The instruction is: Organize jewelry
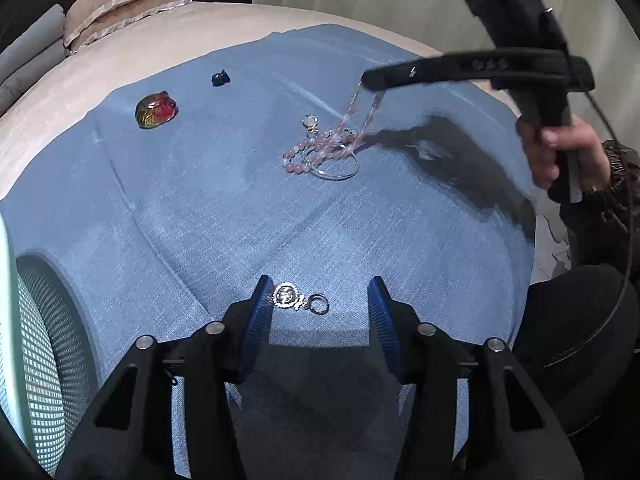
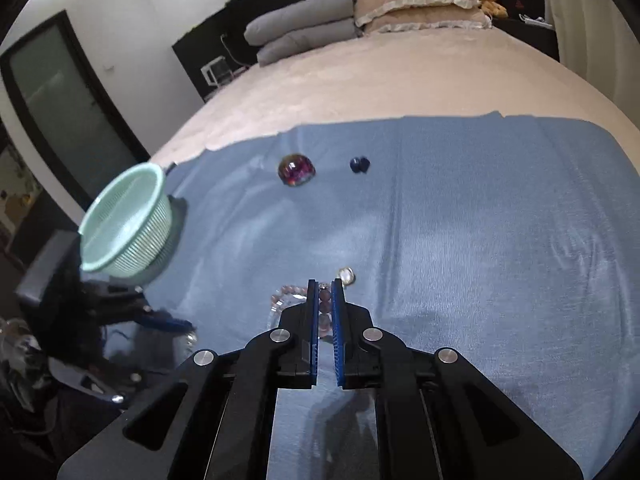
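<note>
Lifting pink bead strand point(image 1: 320, 148) off the blue cloth's point(image 1: 240, 220) middle with right gripper point(image 2: 325, 286) clenched, left gripper point(image 1: 320, 300) released near a pendant point(image 1: 286, 297), risking snagging the clear bangle point(image 1: 336, 168) tangled underneath.

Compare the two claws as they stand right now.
The left claw is open, its fingers wide apart over a small silver charm on the blue cloth. The right claw is shut on the pink bead strand, part of which hangs lifted off the cloth. Both have blue ribbed pads on black fingers.
</note>
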{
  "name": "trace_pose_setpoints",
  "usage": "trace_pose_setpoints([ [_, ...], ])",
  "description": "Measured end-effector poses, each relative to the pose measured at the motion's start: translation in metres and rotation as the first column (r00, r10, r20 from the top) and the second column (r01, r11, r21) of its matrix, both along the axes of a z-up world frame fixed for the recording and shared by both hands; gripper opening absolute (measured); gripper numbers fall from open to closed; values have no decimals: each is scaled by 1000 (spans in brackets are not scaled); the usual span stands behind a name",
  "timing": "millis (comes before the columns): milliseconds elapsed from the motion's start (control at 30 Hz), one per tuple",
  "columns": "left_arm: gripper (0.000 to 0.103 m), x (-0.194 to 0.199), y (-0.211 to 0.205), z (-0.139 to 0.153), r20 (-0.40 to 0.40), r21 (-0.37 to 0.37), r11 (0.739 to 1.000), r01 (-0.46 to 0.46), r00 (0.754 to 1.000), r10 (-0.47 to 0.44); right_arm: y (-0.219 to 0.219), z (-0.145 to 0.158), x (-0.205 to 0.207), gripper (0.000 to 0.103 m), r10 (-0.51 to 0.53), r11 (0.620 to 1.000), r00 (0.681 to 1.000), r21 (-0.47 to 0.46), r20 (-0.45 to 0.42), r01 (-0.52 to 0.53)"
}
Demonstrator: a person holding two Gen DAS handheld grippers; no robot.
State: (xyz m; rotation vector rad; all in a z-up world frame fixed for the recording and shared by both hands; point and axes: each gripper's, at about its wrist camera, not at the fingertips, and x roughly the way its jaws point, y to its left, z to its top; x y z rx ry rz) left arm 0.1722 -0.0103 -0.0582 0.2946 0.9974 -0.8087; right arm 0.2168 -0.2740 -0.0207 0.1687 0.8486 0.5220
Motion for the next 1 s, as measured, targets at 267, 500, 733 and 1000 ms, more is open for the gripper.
trace_pose_setpoints([
  [267, 19, 7, 8, -3, -22, -13, 998, -55, 998, 54, 10, 66, -15, 6, 65, 996, 991, 47, 113, -70],
  [500, 13, 8, 10, -3, -42, -19, 998, -59, 997, 58, 13, 43, -26, 6, 95, 990, 993, 93, 72, -102],
  [733, 13, 14, 4, -3, -46, -17, 998, -61, 997, 61, 16, 91, -18, 6, 87, 988, 981, 109, 174, -107],
  [1000, 13, 16, 6, -4, -61, -28, 997, -67, 996, 65, 14, 0, 21, 47, -20, 996, 999, -87, -41, 17],
])
